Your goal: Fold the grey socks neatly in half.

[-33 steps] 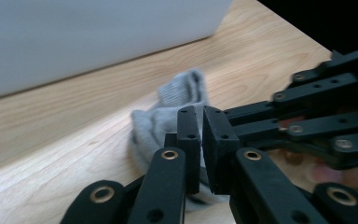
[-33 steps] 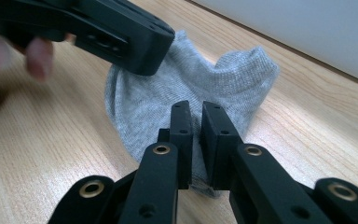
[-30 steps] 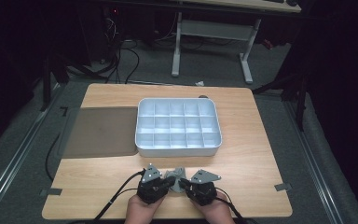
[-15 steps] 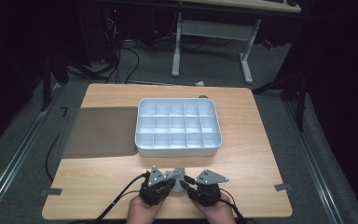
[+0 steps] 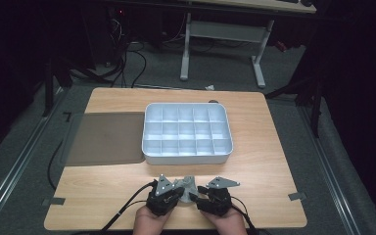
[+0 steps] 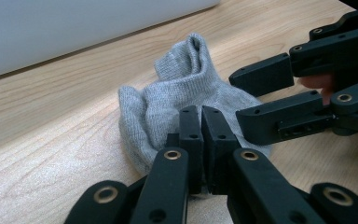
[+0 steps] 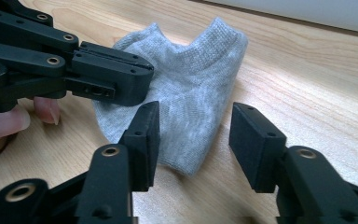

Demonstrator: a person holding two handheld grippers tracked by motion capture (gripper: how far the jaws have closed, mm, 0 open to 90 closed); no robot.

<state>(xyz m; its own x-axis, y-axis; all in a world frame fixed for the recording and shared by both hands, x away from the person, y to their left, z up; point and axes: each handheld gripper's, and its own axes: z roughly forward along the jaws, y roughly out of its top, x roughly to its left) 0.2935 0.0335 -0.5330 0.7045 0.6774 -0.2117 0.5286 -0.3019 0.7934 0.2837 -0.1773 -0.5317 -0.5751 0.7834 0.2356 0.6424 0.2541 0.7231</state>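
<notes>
Gripping a small grey sock (image 6: 186,100) at its near edge, the left claw (image 6: 200,135) stood pinched shut on the fabric at the front of the wooden desk (image 5: 103,193), just short of a white divided tray (image 5: 187,159). The right claw (image 7: 193,140) faced it from the other side, its jaws having just been opening; they stood wide, with the sock's edge lying between them but no pad pressing on it. The sock lay bunched on the desk between the two hands, its cuff turned toward the tray. A dark mat (image 5: 105,137) lay beside the tray, on its left. Doing this step well probably meant keeping the left claw's pinch steady while the right claw closed on a single fresh fold near the cuff, so the sock could be spread or folded without dragging.
</notes>
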